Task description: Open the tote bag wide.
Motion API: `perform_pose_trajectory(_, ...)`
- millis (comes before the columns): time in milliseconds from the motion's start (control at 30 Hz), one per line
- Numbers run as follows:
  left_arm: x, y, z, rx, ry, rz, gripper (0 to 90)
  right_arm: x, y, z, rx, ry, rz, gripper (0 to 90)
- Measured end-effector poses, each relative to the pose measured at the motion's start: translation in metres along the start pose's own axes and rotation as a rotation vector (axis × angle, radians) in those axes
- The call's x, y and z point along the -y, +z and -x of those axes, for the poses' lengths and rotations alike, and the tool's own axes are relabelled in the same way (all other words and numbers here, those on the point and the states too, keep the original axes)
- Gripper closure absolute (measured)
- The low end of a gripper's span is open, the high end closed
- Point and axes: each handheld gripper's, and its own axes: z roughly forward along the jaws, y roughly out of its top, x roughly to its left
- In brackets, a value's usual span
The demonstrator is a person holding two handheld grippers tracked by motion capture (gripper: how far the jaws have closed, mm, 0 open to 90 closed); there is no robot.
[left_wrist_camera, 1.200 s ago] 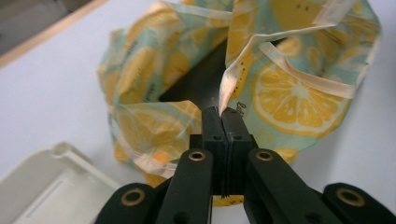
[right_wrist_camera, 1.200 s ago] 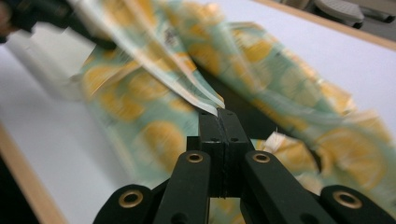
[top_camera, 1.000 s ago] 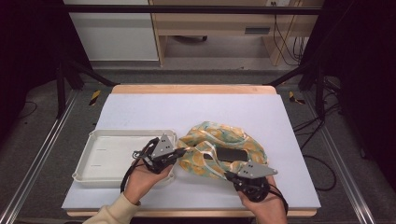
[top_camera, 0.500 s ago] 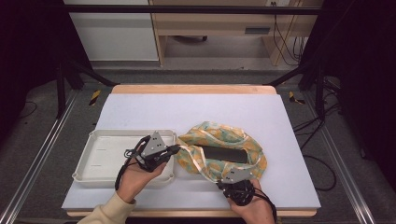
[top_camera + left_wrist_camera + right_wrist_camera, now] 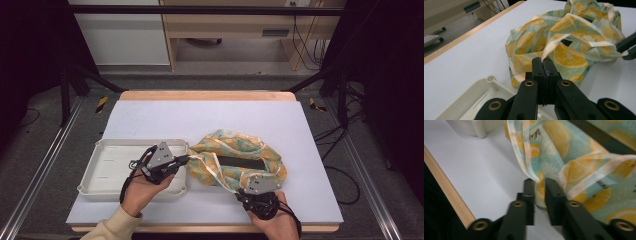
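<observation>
A lemon-print cloth bag (image 5: 235,157) in teal and yellow, with cream straps, lies crumpled on the white table, right of centre. Its mouth gapes and shows a dark flat thing (image 5: 240,162) inside. My left gripper (image 5: 184,161) is at the bag's left side, over the tray's right rim, shut on a cream strap (image 5: 554,45) that runs taut from its tips (image 5: 543,60). My right gripper (image 5: 246,189) is at the bag's near edge by the table's front. Its jaws pinch a fold of the bag's hem (image 5: 539,183).
A white plastic tray (image 5: 115,167) sits left of the bag, touching it. The table's wooden front edge (image 5: 446,195) is close behind the right gripper. Behind the bag the white tabletop (image 5: 210,117) stretches to the far edge.
The left gripper has drawn the strap a little leftward over the tray. The right gripper has shifted left and nearer the front edge, pulling the bag's near hem with it.
</observation>
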Motion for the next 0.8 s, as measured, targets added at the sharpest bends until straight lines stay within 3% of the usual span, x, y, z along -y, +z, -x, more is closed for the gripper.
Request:
perform_pose_trajectory(67,0.002,0.001,0.0,-0.001,0.001,-0.008,90.0,-0.002,-0.005,-0.002,0.002,0.001,0.007,64.7)
perform_pose_trajectory(233,0.005,0.003,-0.001,-0.001,0.01,-0.012,89.9,-0.011,-0.02,-0.004,-0.007,-0.025,0.04,50.3)
perform_pose_trajectory(467,0.008,0.007,0.0,0.002,0.035,-0.021,89.9,-0.037,-0.041,0.006,0.023,-0.044,0.101,42.7)
perform_pose_trajectory(633,0.011,0.005,0.005,0.005,0.058,-0.015,89.9,-0.057,-0.033,0.022,0.059,-0.086,0.056,43.0)
perform_pose_trajectory(800,0.02,0.008,0.016,0.024,0.085,-0.027,89.9,-0.072,-0.014,0.026,0.009,-0.071,0.064,43.0)
